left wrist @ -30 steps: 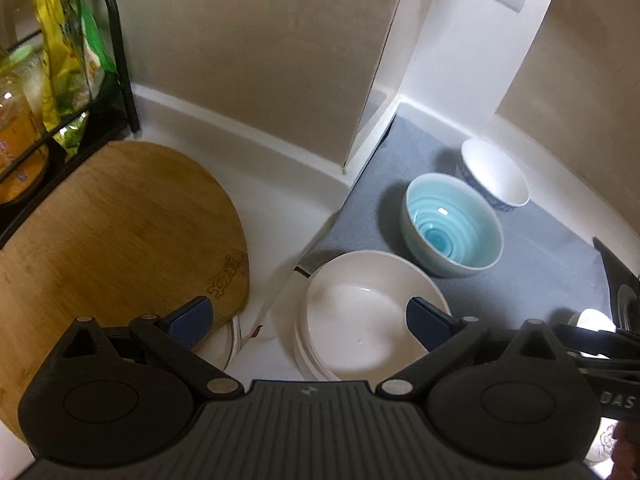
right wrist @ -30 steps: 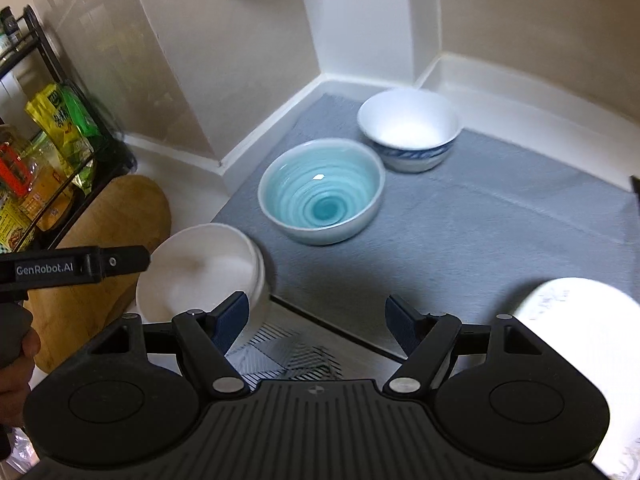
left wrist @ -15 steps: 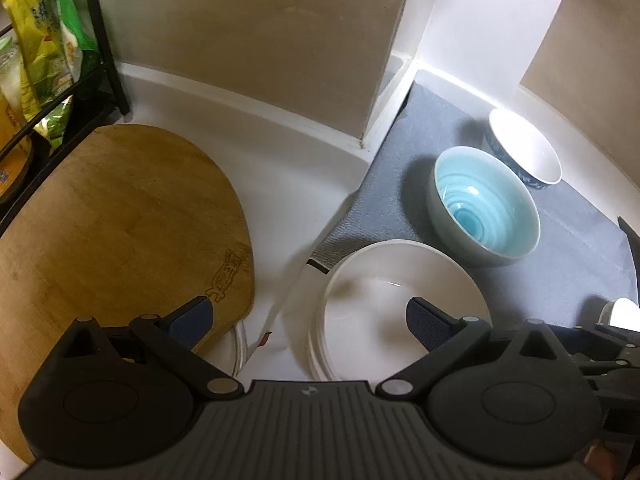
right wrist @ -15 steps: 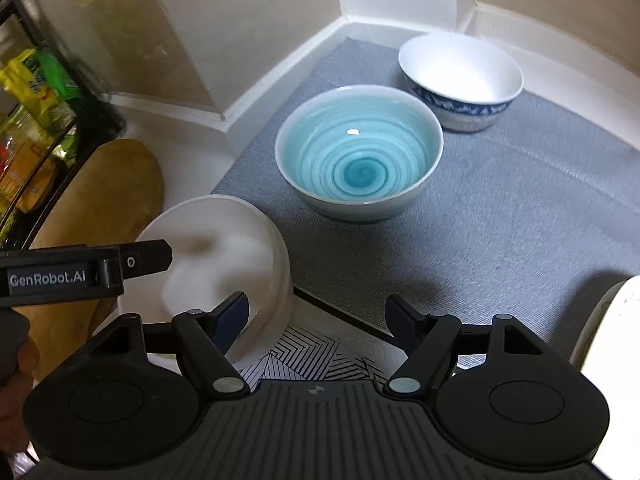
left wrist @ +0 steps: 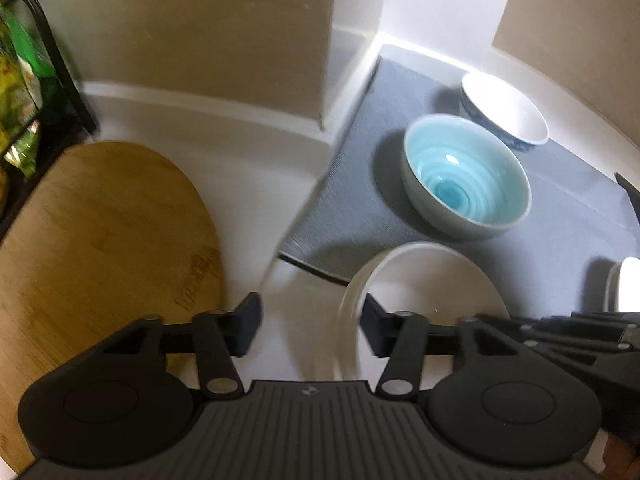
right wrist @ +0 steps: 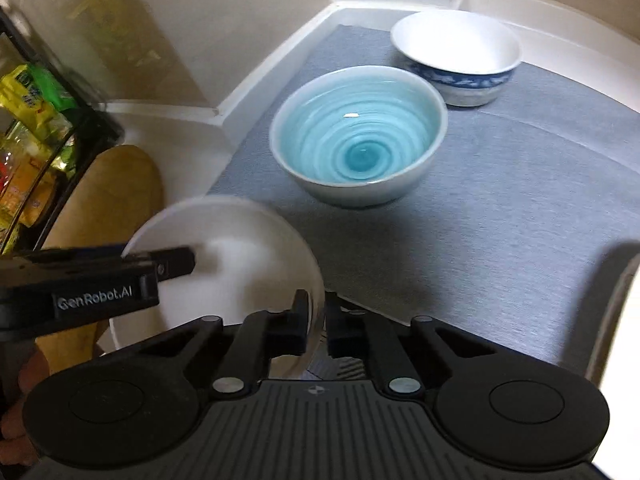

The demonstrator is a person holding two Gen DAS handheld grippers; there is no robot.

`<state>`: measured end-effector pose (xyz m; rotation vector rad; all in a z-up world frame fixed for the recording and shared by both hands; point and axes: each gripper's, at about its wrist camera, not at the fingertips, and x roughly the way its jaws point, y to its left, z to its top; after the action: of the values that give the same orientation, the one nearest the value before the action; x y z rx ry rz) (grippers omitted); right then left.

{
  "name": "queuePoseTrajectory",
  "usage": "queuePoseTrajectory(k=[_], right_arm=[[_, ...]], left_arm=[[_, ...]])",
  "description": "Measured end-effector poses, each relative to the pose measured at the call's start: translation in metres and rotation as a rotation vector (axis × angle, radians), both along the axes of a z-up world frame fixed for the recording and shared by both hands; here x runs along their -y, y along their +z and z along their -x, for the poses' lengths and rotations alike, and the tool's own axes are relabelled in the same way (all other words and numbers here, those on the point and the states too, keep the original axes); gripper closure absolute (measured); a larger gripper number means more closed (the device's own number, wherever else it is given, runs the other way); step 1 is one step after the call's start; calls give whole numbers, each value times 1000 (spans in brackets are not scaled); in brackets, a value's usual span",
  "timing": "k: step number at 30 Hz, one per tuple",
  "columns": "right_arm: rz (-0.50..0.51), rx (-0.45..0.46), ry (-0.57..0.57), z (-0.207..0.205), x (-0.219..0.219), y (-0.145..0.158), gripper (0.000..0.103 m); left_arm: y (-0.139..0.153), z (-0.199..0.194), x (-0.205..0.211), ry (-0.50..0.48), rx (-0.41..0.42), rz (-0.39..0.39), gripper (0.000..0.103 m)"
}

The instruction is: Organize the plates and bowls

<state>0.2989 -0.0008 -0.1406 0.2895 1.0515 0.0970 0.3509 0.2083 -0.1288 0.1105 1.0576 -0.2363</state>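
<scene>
right claw now clamped on white plate rim, left claw closing

White plate cut off at right edge.

A white plate sits at the near edge of the grey mat, partly off it. It is round and plain, with a raised rim, and it looks tilted, but the blur makes that hard to tell. Its left rim stands between two dark fingers, and two other dark fingers pinch its right rim. Just behind it on the mat stands a blue bowl. It is upright and empty, pale on the outside, with blue rings going round and round to a darker middle. Behind that, near the wall, stands a white bowl with a blue pattern around its outside. It is upright and empty too, just beside the blue bowl.
</scene>
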Motion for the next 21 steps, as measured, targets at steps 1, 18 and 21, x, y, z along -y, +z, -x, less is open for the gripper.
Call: queuePoseTrajectory(k=[1,18,21], right_arm=[[-5,-2,-3,2,3,1,94],[12,-25,-154,47,61,7,91],[-16,3,-170,47,67,17,83]], left_arm=[[-1,2,3,-13,-13,9,54],[-5,25,48,-140,1,70,21],[11,24,39,-111,90,75,0]])
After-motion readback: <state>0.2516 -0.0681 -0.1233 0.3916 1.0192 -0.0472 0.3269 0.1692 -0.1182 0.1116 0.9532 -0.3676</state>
